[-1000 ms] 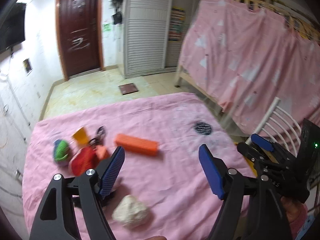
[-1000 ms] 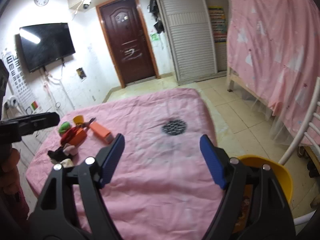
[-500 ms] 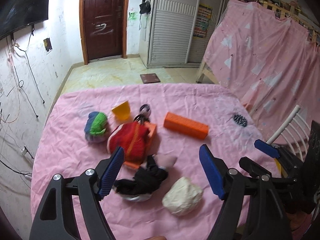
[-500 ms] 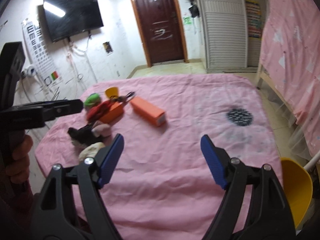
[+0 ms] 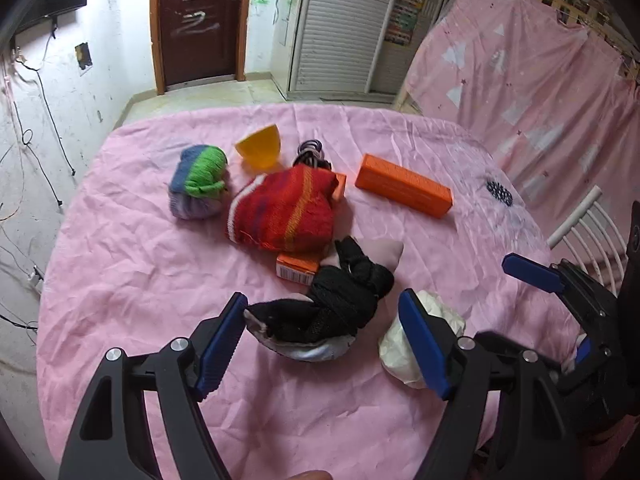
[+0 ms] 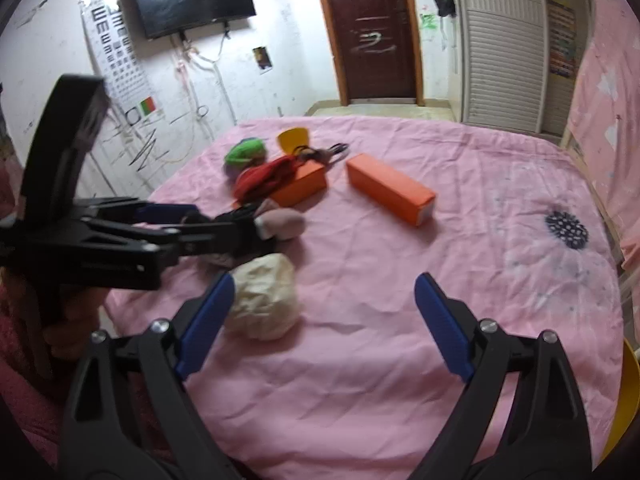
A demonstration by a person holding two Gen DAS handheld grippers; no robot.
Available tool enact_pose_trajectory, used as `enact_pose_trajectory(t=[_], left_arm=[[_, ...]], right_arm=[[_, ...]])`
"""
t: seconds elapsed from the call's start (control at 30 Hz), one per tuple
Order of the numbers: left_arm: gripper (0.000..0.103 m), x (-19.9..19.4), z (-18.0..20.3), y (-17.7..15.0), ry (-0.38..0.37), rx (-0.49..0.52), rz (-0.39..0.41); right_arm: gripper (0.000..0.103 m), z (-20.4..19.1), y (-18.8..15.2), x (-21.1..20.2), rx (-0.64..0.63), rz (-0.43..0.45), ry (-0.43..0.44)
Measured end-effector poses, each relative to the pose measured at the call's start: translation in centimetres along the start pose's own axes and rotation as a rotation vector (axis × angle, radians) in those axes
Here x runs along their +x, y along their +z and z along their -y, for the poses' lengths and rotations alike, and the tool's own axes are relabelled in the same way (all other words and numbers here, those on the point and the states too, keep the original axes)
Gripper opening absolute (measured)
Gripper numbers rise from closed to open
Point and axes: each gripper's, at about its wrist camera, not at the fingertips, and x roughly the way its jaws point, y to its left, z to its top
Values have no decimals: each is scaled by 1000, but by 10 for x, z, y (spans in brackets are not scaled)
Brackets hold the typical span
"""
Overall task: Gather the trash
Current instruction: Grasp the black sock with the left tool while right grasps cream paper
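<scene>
Both grippers have come down and forward toward the cluster of objects on the pink tablecloth (image 5: 132,280), which fills more of each view than a second ago. Left gripper (image 5: 322,344): jaws open, holding nothing, framing the black-and-grey sock bundle (image 5: 320,320) without touching it. Right gripper (image 6: 324,320): its jaws have just been opening and now stand wide and empty; its left pad is just beside the crumpled white paper wad (image 6: 264,300), which is not between the pads. Landmark: the paper wad, the likeliest trash item here. Relative to the wad, the sock bundle lies just beside it on its left in the left wrist view; the red striped knit (image 5: 284,212), draped over a small orange box (image 5: 298,270), sits farther back; the green-and-blue sock ball (image 5: 198,184) and yellow cup (image 5: 260,152) lie beyond that; the long orange box (image 5: 402,190) lies well apart, back and to the right. Handling, as a judgement: the wad looks very light, soft and crushable, not fragile or slippery, so a grip across its widest middle should hold. Being so light, it may skid or roll on the cloth if one pad nudges it first. Where the trash is to go cannot be told with certainty.
</scene>
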Motion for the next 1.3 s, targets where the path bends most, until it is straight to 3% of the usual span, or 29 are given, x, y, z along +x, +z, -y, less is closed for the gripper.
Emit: enact_pose_trajectory(t=[0.2, 0.37, 0.63, 0.7, 0.83, 1.3], left_arm=[[70, 13, -4, -3, -34, -1, -25], [52, 18, -9, -6, -42, 4, -22], [38, 6, -14, -7, -81, 36, 30], [37, 5, -14, -7, -86, 44, 35], [35, 0, -14, -9, -92, 66, 49], [35, -33, -2, -4, -72, 104, 136]], right_arm=[[93, -13, -3, 13, -46, -50, 18], [93, -17, -3, 22, -54, -72, 26], [93, -27, 0, 36, -52, -98, 33], [87, -29, 0, 39, -52, -98, 24], [54, -30, 4, 42, -44, -90, 29], [53, -1, 11, 17, 26, 3, -41]])
